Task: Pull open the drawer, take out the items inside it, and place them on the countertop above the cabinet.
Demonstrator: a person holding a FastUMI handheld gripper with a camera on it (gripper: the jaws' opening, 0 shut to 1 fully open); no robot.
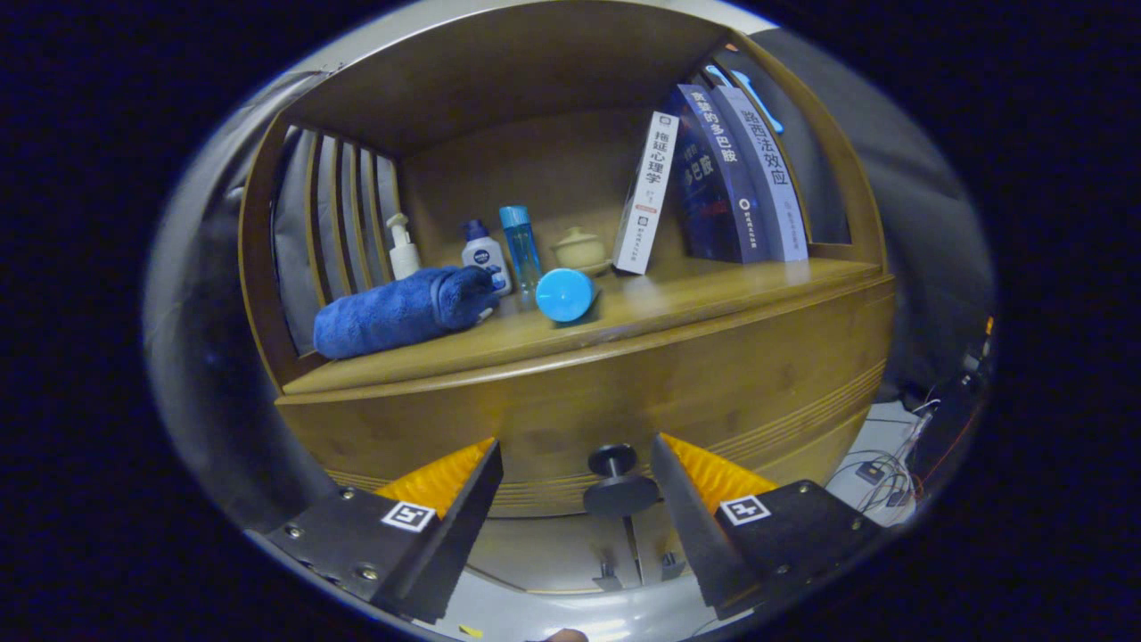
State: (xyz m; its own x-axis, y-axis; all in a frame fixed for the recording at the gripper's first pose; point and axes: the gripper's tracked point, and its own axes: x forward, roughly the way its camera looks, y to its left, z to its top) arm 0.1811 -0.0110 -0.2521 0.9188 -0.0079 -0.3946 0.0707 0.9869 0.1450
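We are looking at a wooden cabinet (624, 392) in the middle of the frame, its drawer (758, 401) sitting closed. Low in the frame the gripper (575, 464) is holding its fingers apart — the dark knob (615, 477) is lying between them, closer to the right finger, neither touching it. On the countertop (677, 308) above, a rolled blue towel (401, 310) is lying at left, bottles (488, 254) behind it, a blue ball (564, 294) at centre, and books (713, 178) leaning at upper right.

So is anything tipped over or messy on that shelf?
Yes. A round blue bottle lies on its side beside the rolled blue towel, while the other bottles stand upright. The open tongs flank the drawer knob.
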